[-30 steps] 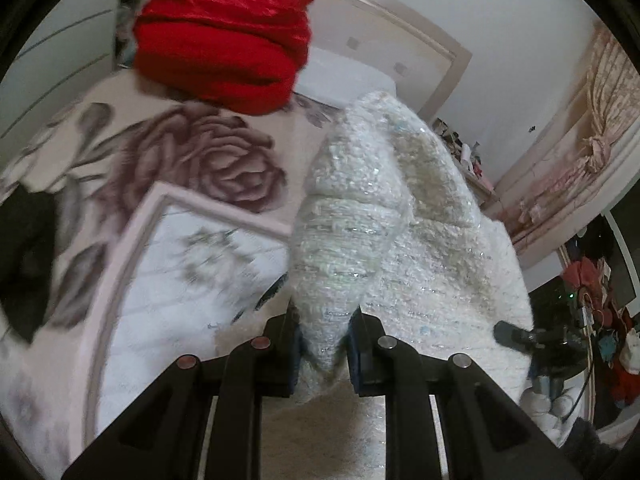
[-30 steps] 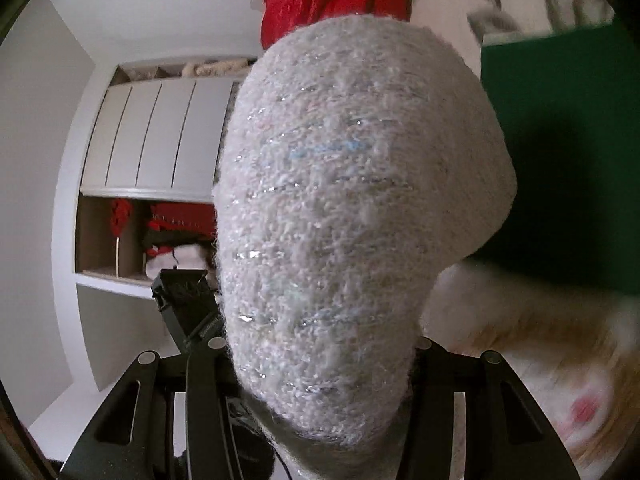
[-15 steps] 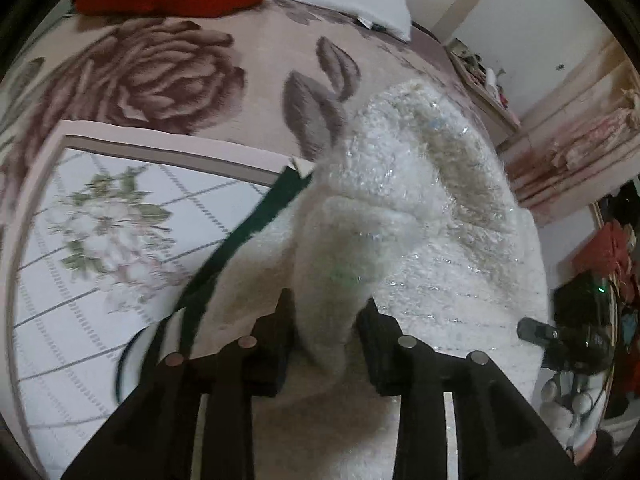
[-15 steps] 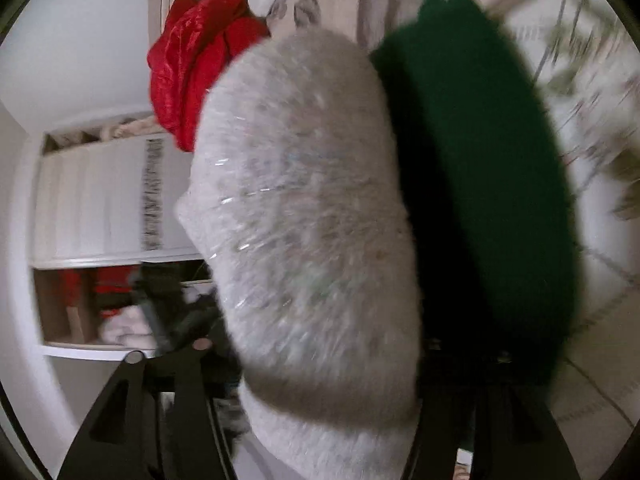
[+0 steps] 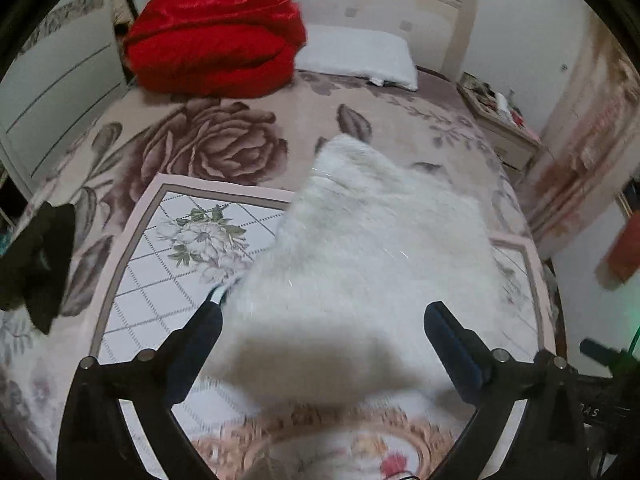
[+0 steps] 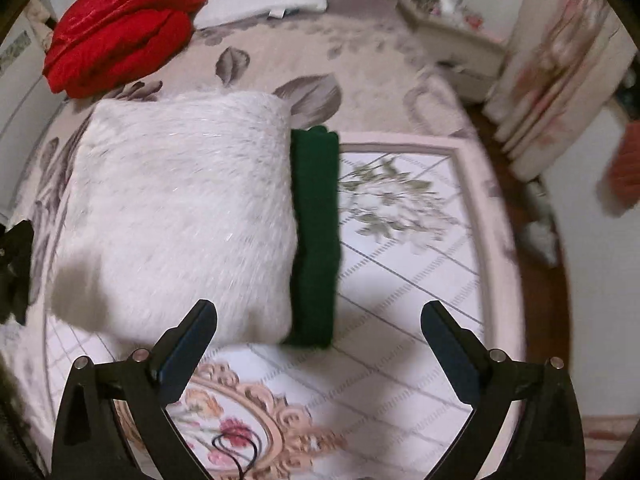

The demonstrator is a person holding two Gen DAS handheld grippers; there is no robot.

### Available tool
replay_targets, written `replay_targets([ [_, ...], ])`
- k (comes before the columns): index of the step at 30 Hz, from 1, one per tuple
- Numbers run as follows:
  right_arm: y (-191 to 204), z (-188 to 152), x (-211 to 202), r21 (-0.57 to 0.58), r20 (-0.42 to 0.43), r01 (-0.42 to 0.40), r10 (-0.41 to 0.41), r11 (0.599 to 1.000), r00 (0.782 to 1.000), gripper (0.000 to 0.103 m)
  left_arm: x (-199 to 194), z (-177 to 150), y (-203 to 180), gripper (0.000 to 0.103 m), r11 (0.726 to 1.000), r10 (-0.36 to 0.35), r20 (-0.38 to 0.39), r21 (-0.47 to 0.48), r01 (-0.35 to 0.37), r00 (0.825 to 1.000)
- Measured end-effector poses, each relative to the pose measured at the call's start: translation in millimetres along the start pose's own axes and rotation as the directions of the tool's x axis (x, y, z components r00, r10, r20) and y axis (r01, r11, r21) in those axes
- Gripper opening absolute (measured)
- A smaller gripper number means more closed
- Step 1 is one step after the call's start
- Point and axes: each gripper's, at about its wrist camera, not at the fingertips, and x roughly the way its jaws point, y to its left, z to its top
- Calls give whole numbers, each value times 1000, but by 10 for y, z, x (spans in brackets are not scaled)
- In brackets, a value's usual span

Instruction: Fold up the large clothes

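Left wrist view, left gripper (image 5: 322, 320) now spread wide, let go of white fuzzy sweater (image 5: 376, 248) it pinched earlier, right gripper (image 6: 319, 320) likewise released and spread, sweater folded flat on bed blanket (image 6: 400, 280), partly covering green garment (image 6: 316, 240) at its right edge, red bundle (image 5: 216, 32) far left.

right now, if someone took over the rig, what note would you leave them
Left gripper: open, holding nothing.
Right gripper: open, holding nothing.
White fuzzy sweater lies folded on the bed, on top of a dark green garment whose right edge shows.
Red bundle and pillow sit by the headboard; a black garment lies at the left.
Done: sweater folded and released.
Left: possibly the black piece.
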Motion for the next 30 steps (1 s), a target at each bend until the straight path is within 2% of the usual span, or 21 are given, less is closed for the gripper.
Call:
replay_targets([
  [4,88,-397,-705,19,45,36,-37,999,998,103,-598,-159,-180,103,999,7,7,37,-7,1000],
  [8,57,-689,-1450,38,85,87,-90,995,992,103,-1257,-226,-304,103,993,71,37,87,-74,997],
  [11,75,-857,-2017,37,124,128,-132,991,984,103,-1807,-275,-353,103,992,66,73,107,-74,995],
  [16,53,-1135,-3147,50,194,138,-145,989,970,103,-2681,-421,-471,103,985,78,132,139,-97,988],
  [24,18,-1709,-4680,79,297,147,-164,986,941,103,-3750,-692,-504,103,992,51,171,107,-69,984],
  [30,29,-2042,-5484,53,364,129,-140,990,921,103,-4424,-847,-472,103,993,65,220,79,-84,973],
])
